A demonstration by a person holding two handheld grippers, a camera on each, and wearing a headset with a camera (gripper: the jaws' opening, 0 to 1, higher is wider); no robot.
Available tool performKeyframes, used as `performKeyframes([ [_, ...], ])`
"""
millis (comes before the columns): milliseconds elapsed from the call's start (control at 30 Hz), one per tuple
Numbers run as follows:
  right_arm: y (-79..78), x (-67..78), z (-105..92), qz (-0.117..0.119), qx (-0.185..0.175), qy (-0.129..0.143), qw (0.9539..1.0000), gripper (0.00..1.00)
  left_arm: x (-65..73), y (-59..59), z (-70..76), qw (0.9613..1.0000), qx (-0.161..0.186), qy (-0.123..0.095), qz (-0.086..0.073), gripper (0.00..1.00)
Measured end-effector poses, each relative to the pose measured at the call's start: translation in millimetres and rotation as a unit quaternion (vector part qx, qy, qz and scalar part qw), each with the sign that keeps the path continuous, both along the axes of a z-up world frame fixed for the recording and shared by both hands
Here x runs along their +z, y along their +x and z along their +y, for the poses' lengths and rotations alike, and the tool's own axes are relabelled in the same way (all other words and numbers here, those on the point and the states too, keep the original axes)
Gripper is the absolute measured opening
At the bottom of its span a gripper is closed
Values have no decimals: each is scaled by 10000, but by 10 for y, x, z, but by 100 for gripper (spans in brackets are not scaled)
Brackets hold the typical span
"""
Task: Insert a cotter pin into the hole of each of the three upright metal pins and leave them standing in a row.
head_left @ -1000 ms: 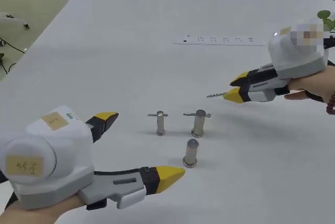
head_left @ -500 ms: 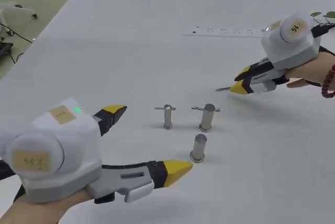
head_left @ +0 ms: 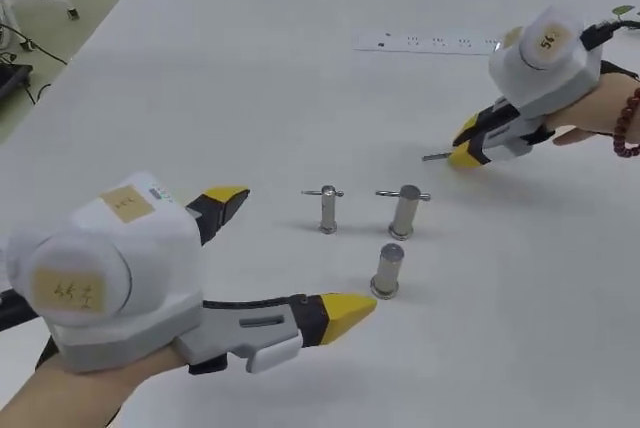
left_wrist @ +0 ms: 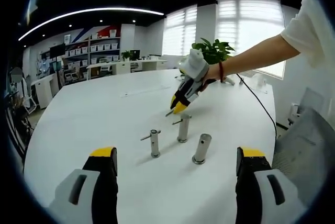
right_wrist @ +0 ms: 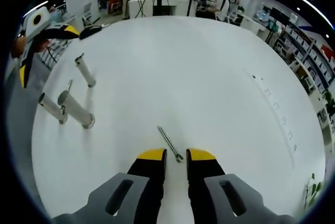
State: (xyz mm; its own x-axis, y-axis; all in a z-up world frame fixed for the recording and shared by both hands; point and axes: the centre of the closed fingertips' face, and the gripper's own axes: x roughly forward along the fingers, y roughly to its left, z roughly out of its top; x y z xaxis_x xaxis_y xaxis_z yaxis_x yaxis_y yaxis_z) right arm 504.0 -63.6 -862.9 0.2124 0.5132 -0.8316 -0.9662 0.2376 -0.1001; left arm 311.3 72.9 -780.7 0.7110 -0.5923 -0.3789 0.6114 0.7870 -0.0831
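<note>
My left tongs (head_left: 288,252) hang wide open and empty, low over the white worktop (head_left: 250,78), facing the three upright metal pins. The rear left pin (head_left: 328,212) and rear right pin (head_left: 404,214) stand side by side, both crossed near the top by fitted cotter pins (head_left: 312,192). The front pin (head_left: 387,270) stands bare just before the right one. My right tongs (head_left: 462,154), well apart on the right, are pinched narrow on a loose cotter pin (head_left: 435,157) that juts from their tips towards the row
</note>
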Motion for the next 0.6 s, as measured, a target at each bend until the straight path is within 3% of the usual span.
performKeyframes([
  [467,-95,-30,29,203,541,-393,9976,8,-21,-4,17,10000,11,33,59,94],
  [600,-106,-29,29,253,550,-524,9968,8,-16,-4,13,10000,1,29,51,94],
])
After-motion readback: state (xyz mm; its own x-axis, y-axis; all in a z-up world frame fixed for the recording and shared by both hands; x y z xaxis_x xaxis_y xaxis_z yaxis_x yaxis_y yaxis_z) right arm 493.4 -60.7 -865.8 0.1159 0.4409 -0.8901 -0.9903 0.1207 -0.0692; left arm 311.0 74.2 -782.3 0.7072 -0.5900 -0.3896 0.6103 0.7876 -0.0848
